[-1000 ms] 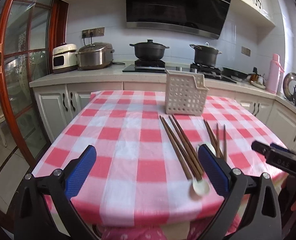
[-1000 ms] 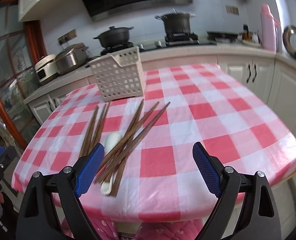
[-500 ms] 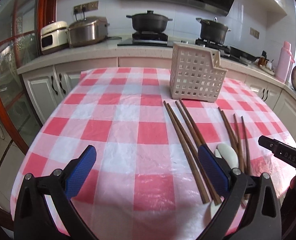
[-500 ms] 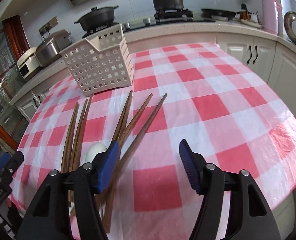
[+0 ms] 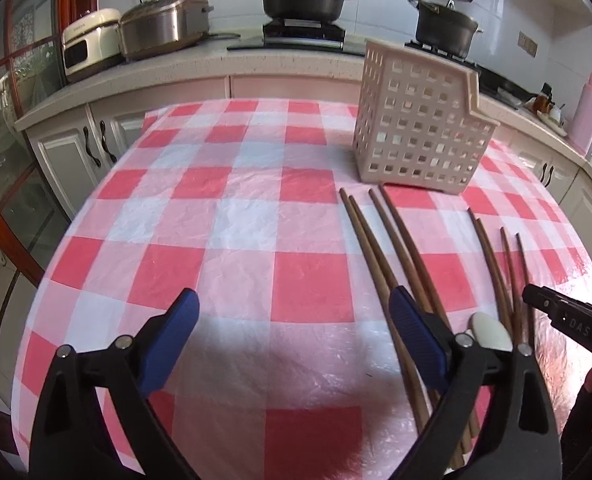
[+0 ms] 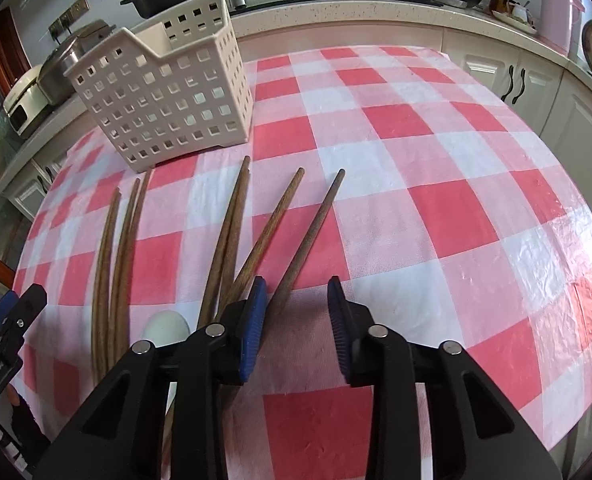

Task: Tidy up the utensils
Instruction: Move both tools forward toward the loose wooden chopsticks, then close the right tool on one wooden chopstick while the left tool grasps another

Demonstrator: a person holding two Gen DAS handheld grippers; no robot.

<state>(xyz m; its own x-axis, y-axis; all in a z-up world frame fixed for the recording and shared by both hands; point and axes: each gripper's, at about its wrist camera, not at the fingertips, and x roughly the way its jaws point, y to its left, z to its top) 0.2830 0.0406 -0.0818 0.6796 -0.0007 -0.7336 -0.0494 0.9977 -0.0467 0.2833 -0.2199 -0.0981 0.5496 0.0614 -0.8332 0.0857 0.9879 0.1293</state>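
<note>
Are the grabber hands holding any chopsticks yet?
No, nothing is held. The right gripper is open, low around one chopstick. The left gripper is open over bare tablecloth.

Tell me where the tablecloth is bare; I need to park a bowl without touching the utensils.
Free: the wide stretch left of the chopsticks and basket, under the left gripper; also the cloth right of the rightmost chopstick, out to the table edge. Crowded: the strip before the basket, with chopsticks and a spoon.

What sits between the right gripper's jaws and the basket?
Right wrist view: wooden chopsticks fan out from the right gripper toward the white basket, their tips stopping just short of it; otherwise only checked tablecloth.
</note>
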